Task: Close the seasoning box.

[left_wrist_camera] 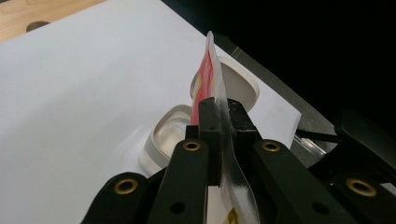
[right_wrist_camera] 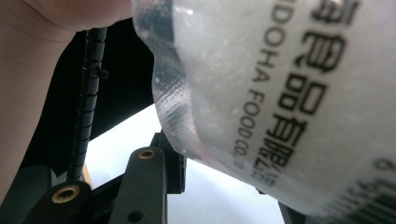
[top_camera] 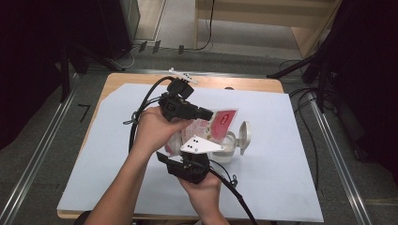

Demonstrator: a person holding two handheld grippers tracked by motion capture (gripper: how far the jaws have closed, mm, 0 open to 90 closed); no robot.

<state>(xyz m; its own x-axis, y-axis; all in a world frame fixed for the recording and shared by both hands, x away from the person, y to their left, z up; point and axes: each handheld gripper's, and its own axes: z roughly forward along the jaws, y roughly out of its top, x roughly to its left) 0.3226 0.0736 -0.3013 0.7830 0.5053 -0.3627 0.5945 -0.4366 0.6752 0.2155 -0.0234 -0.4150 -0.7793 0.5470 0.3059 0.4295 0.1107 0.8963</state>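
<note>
High view shows a person's two hands over a table covered with a big white sheet (top_camera: 281, 154). The left gripper (top_camera: 206, 114) is black and sits in the left hand (top_camera: 152, 129). Its tips point to the right side of the picture. The right gripper (top_camera: 180, 161) is in the right hand (top_camera: 204, 187), lower down and closer to the person. A grey three-cornered plate sits on top of it. Between the two grippers is a plastic packet (top_camera: 220, 123) with a red and pink front. It is held up in the air, above the table. Just under and beside the packet sits a small white box (top_camera: 230, 146) on the sheet. Its round lid (top_camera: 244, 136) is flipped open and stands up on the right side of the box. Left gripper view shows the two black jaws pressed tight on the thin clear edge of the packet (left_wrist_camera: 214, 74). The jaws are almost all the way closed, with only the flat packet edge between them. The packet stands up like a thin wall, and the open box (left_wrist_camera: 163, 140) lies on the sheet behind it. Right gripper view shows the packet (right_wrist_camera: 289, 93) very close, clear and white with black letters on it. It bulges across the jaws. The jaws are partly open, and I cannot tell if they pinch the packet. A black cable (right_wrist_camera: 88, 102) hangs on the left side.
</note>
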